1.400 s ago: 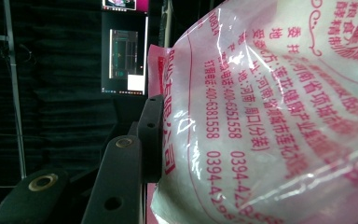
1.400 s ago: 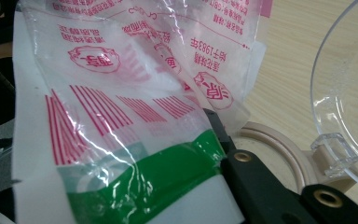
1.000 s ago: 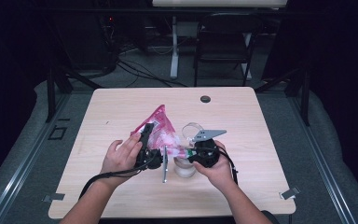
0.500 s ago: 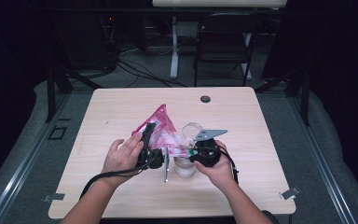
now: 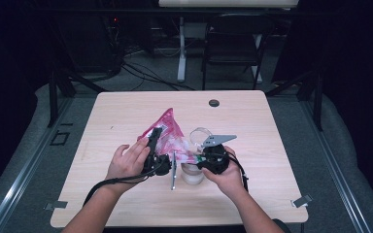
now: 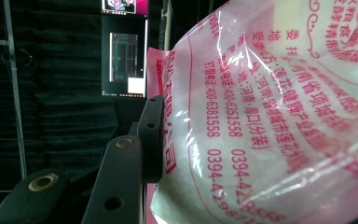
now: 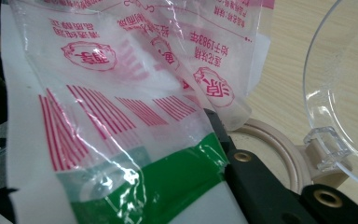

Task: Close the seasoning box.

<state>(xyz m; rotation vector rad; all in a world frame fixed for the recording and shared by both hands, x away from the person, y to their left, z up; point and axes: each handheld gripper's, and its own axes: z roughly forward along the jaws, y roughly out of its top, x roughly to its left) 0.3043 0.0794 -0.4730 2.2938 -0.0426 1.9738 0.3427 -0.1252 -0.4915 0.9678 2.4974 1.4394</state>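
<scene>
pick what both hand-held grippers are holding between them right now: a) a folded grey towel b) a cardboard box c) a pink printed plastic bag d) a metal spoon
c: in the high view the left hand-held gripper and the right hand-held gripper each grip an end of the pink printed plastic bag, and both gripper views show its red-lettered film against the black jaws.

The pink-printed bag [image 6: 279,112] looked like glossy, crinkled plastic film; the table [image 5: 126,111] was matt pale wood; the jar lid [image 7: 340,84] was clear, smooth plastic.

Black chair [image 5: 234,46] and cables [image 5: 141,73] beyond the table [image 5: 272,194].
</scene>
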